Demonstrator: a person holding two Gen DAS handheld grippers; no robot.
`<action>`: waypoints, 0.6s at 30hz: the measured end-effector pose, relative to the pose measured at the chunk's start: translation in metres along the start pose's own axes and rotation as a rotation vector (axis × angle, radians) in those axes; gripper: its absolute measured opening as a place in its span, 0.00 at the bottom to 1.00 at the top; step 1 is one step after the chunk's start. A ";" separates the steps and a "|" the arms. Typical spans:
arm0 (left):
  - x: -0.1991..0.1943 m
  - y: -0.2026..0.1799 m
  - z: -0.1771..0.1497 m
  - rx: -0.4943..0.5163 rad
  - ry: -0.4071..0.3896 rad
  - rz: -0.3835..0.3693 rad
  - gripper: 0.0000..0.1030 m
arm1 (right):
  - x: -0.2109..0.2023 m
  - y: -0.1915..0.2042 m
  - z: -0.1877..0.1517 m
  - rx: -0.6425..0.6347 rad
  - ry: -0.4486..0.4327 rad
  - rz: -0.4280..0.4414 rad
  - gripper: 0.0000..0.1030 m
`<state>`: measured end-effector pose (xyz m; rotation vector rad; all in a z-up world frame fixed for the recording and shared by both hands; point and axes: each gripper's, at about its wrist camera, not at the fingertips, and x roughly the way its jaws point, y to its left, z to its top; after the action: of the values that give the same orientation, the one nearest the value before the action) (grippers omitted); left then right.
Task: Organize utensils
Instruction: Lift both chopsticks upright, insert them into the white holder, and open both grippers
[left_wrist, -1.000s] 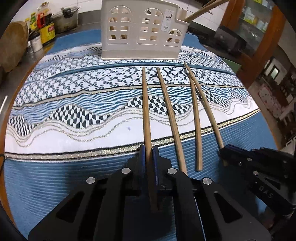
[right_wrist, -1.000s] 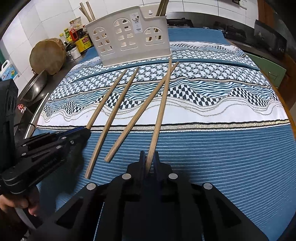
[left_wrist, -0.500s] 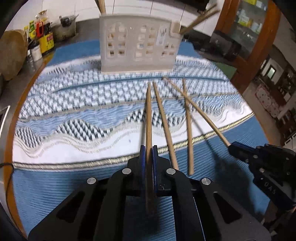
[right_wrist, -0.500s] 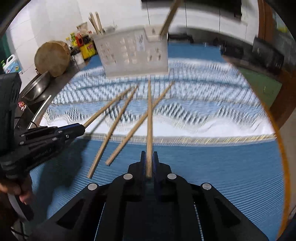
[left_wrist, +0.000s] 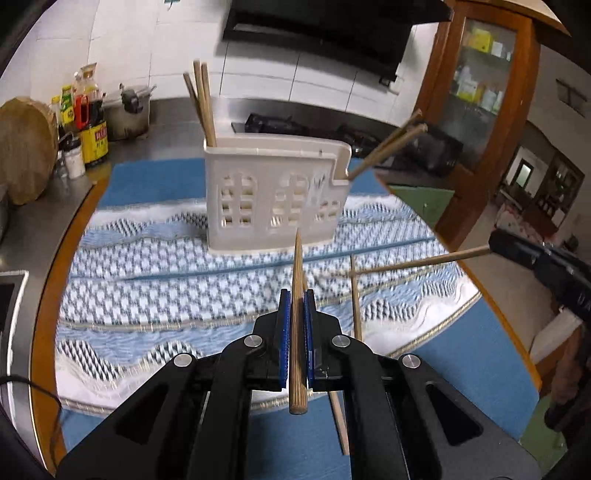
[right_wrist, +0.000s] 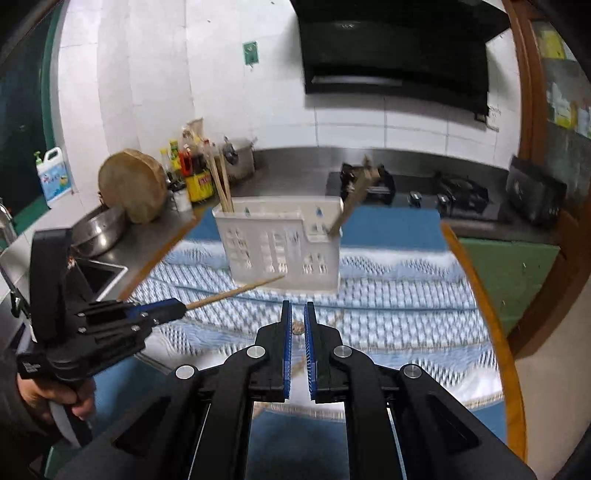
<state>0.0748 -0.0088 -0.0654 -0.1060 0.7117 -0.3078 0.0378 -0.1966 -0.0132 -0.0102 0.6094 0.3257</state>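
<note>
Chopsticks are partly sorted: some already stand in the white holder (left_wrist: 277, 195) near the far edge of the patterned cloth (left_wrist: 147, 295), a few at its left end, two leaning out at its right end. Your left gripper (left_wrist: 295, 321) is clamped on one chopstick (left_wrist: 296, 295), lifted and aimed at the holder. Your right gripper (right_wrist: 297, 332) looks closed on another chopstick (left_wrist: 424, 261), best seen from the left camera, also raised. Two more chopsticks (left_wrist: 355, 295) lie on the cloth, so after these two, judging by this, that pair remains.
</note>
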 end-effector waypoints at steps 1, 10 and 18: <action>-0.001 0.001 0.006 -0.001 -0.008 -0.011 0.06 | -0.001 -0.002 0.009 0.001 -0.013 0.012 0.06; -0.019 0.002 0.054 0.039 -0.067 -0.042 0.06 | -0.010 -0.007 0.069 -0.028 -0.100 0.060 0.06; -0.053 0.007 0.105 0.067 -0.154 -0.052 0.06 | -0.022 -0.011 0.132 -0.081 -0.198 0.077 0.06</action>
<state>0.1079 0.0137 0.0457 -0.0835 0.5461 -0.3690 0.0985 -0.1997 0.1066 -0.0323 0.4006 0.4208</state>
